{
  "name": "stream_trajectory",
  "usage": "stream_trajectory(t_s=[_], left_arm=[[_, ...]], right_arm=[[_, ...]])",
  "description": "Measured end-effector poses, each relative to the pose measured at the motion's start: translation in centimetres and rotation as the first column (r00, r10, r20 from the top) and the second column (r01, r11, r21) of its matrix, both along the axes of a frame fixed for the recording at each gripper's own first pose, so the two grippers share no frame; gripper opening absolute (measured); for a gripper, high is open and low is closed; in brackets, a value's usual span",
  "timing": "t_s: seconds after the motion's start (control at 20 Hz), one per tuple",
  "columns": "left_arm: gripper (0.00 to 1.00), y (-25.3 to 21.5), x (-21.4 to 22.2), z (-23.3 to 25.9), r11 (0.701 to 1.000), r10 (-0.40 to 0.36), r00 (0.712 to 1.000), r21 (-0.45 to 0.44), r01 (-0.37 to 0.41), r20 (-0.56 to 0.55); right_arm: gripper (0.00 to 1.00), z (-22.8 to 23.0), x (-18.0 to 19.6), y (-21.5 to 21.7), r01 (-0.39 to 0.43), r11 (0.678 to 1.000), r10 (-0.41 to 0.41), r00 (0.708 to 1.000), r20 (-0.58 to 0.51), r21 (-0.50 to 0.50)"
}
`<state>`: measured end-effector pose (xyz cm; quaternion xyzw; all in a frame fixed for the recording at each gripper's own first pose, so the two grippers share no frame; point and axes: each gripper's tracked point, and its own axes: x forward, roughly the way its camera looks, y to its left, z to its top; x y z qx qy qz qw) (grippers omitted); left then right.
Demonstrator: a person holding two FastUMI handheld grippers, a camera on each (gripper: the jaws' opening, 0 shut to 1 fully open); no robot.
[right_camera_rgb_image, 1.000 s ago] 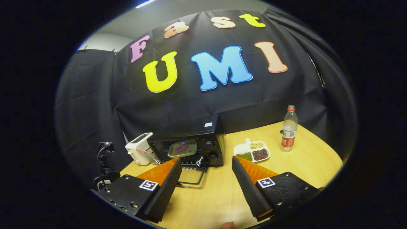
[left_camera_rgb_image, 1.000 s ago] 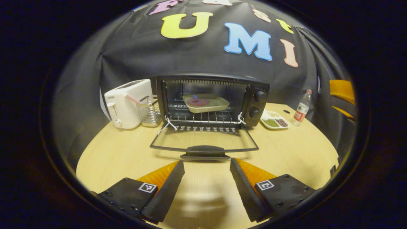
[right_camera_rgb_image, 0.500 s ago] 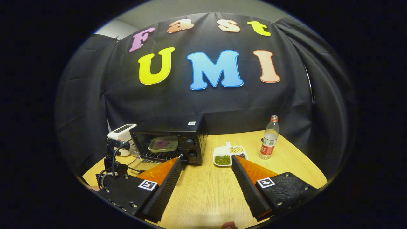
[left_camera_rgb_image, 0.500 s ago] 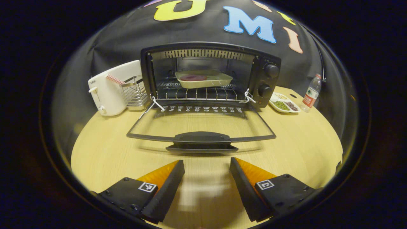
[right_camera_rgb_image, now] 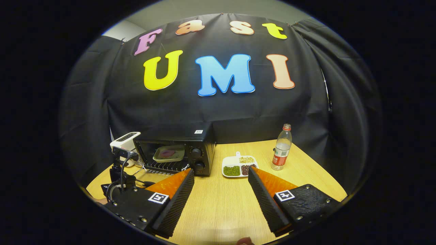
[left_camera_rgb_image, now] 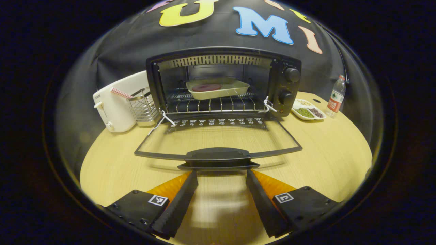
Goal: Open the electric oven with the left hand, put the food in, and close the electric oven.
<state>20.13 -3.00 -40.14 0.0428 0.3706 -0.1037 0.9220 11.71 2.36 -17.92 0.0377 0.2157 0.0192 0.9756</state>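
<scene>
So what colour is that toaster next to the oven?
White. The toaster stands just left of the black oven, clearest in the left gripper view.

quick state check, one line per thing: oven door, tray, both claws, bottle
oven door: fully open, lying flat
tray of food: inside the oven, on the rack
left claw: open, tips at the door handle
right claw: open, holding nothing, over the table
bottle: upright, capped
</scene>
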Motion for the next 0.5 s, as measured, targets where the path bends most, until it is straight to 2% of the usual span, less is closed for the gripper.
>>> stream_trajectory(t_s=[0.05,0.15,0.2,0.25,0.5], left_arm=[[0.95,0.0,-0.1,0.7,1.0,0.0,1.0,-0.003,0.0,0.016],[0.98,0.0,0.0,2.4,1.0,0.0,0.998,-0.017,0.001,0.062],[0.94,0.1,0.1,3.3,1.0,0.001,0.996,-0.025,0.001,0.085],[0.97,0.1,0.0,4.0,0.999,0.003,0.995,-0.033,0.0,0.104],[0.98,-0.2,1.3,6.2,0.995,0.037,0.985,-0.093,-0.021,0.168]], right_arm=[[0.98,0.0,-0.1,0.1,-0.005,1.0,0.005,1.0,-0.002,0.006],[0.98,-0.2,-0.3,0.7,-0.015,1.0,0.015,1.0,-0.008,0.016],[0.98,-0.3,-0.4,0.9,-0.022,1.0,0.022,1.0,-0.01,0.017],[0.98,-0.3,-0.5,1.2,-0.03,0.999,0.03,0.999,-0.011,0.017],[0.98,-0.3,-0.3,2.6,-0.061,0.998,0.061,0.998,-0.01,0.027]])
